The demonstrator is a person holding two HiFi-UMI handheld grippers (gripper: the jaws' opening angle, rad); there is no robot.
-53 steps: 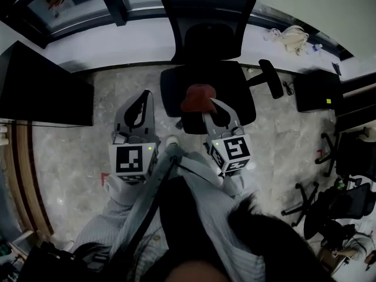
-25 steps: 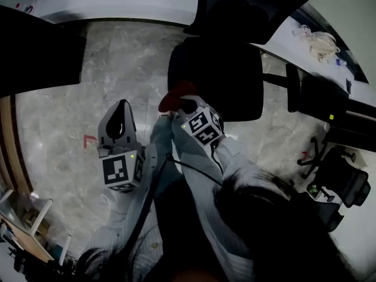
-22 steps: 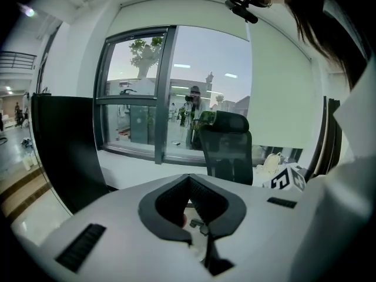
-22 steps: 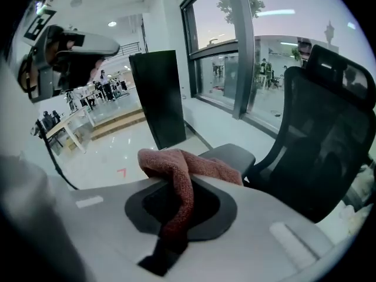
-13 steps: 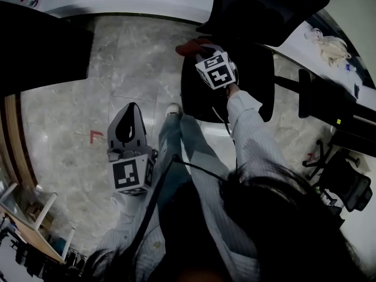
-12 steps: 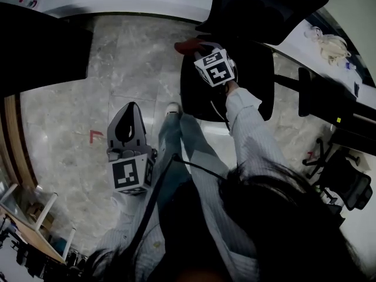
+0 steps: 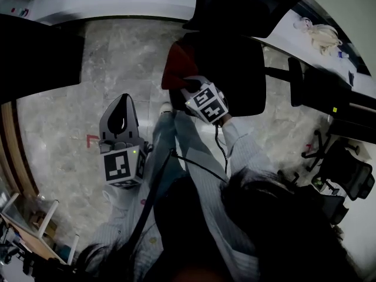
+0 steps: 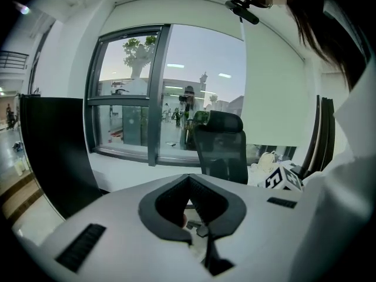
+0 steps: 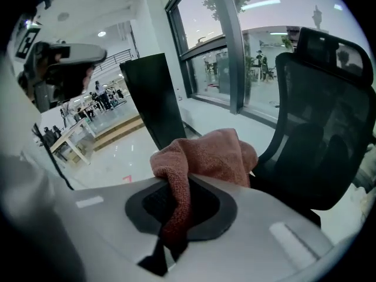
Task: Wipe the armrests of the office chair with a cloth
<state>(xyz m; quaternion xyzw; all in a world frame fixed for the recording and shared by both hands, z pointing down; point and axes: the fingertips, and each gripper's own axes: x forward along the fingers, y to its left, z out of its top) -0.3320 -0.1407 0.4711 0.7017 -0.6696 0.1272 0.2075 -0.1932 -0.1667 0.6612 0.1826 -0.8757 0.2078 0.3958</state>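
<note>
The black office chair (image 7: 235, 63) stands ahead of me, its mesh back (image 9: 329, 128) filling the right of the right gripper view. A red cloth (image 7: 175, 63) hangs at the seat's left side, and what lies under it is hidden. My right gripper (image 7: 183, 88) is shut on the cloth (image 9: 202, 154), which bunches up over the jaws. One armrest (image 7: 295, 81) sticks out on the chair's right, apart from both grippers. My left gripper (image 7: 121, 101) is shut and holds nothing, low over the floor to the left; the chair (image 8: 222, 148) shows beyond its tips (image 8: 189, 178).
A dark desk panel (image 7: 35, 51) stands at the left and a white window ledge (image 7: 117, 2) runs behind the chair. More dark chairs (image 7: 346, 175) crowd the right side. Marble floor (image 7: 64, 128) spreads on the left. My legs (image 7: 176, 140) reach toward the seat.
My right gripper has drawn back from over the chair toward me, and the cloth now hangs broader at the seat's left side. The left gripper has hardly moved.
</note>
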